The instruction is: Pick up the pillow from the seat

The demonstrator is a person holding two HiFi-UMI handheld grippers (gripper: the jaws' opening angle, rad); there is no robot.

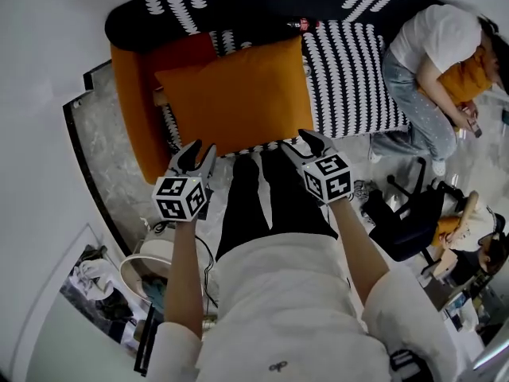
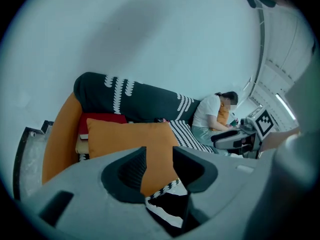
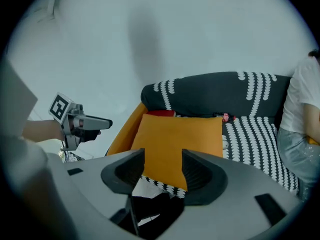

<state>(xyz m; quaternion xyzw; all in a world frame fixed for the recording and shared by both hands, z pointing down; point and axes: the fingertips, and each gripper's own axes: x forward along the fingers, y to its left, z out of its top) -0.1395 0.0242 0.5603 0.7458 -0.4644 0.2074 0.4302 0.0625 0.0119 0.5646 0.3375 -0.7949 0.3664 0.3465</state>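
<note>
Pillow lies on sofa seat, far corner over red cushion. Left tool and right tool both released, empty, just short of pillow's near edge.

Risks:
- shallow bite catches cover only, so pillow slips
- uneven two-tool lift, so pillow sags and twists
- lift drags cushion, knocks bottle

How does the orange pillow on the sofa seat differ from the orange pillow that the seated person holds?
The pillow on the seat rests free, and nobody touches it; the held pillow is hugged by the seated person. The pillow on the seat shows its whole face; the held pillow is partly hidden behind that person. Both are orange.
</note>
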